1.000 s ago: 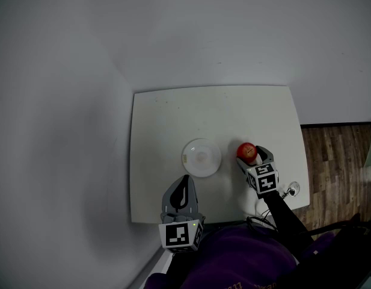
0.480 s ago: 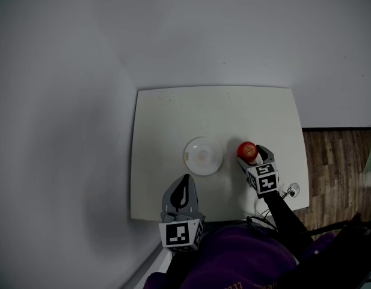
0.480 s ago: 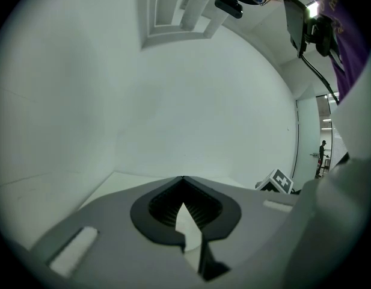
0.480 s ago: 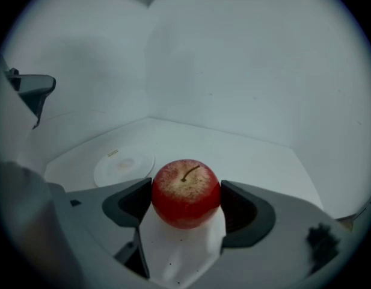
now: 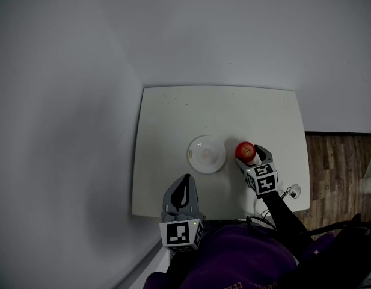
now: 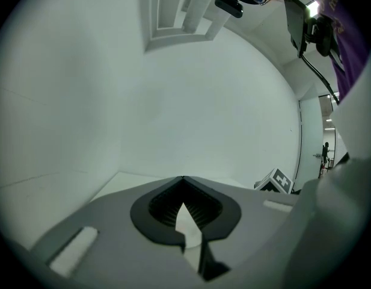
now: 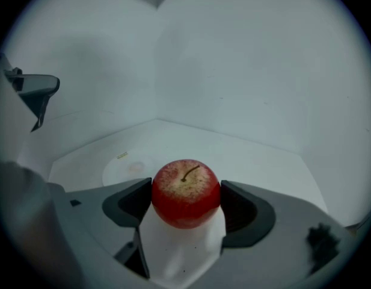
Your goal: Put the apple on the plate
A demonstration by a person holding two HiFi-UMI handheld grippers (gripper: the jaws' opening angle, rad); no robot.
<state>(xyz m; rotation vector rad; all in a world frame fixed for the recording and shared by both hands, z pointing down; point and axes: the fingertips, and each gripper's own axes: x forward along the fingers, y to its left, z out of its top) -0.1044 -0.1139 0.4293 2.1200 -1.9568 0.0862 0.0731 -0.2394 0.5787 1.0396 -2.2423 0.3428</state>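
Two jaws of my right gripper press the apple from either side at its widest girth, stem up, so I count it as held; whether it has left the tabletop I cannot tell. It sits just beside the plate, on the plate's right, toward the tabletop's near edge and right of its middle. My left gripper hangs over the near edge with its jaws closed together on nothing, well out of the way. To do this well I would raise the apple only enough to clear the plate's rim and carry it level toward the left edge. I would then lower it onto the plate's centre and part my jaws only once it rests, since a round fruit may roll on a shallow dish. Of writing I find little: a small yellowish tag on the plate's rim, too small to read, and no brand on the apple.
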